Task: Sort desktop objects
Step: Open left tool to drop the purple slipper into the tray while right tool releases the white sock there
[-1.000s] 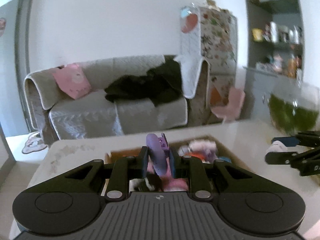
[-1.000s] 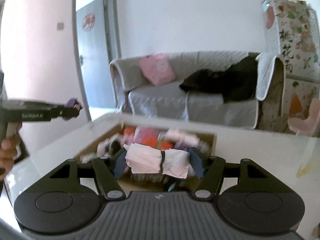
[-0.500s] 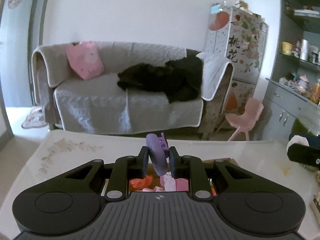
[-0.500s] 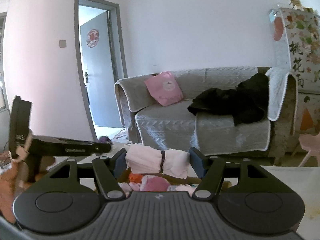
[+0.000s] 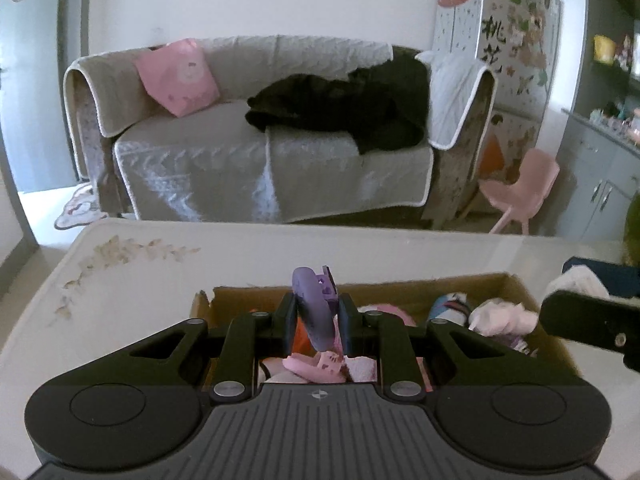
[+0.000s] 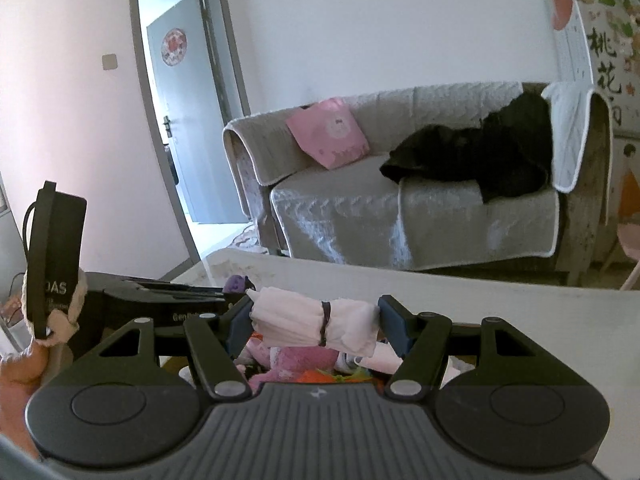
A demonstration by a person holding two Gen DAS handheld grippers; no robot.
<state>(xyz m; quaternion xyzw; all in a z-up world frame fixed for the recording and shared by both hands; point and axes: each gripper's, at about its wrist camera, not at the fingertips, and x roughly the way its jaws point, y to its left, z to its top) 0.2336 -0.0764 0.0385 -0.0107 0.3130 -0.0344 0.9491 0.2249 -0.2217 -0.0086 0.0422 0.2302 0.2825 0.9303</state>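
Observation:
My left gripper is shut on a purple hair claw clip and holds it above a brown cardboard box filled with pink, orange and white items. My right gripper is shut on a rolled pale pink cloth bundle tied with a black band, held above the same box's contents. The right gripper with its cloth shows at the right edge of the left wrist view. The left gripper shows at the left of the right wrist view.
The box stands on a white table with a faint floral print. Beyond the table are a grey sofa with a pink cushion and black clothing, a small pink chair, a patterned cabinet and an open door.
Both views have tilted up and pulled back from the box. The two grippers still hold the clip and the cloth bundle, now higher above the box.

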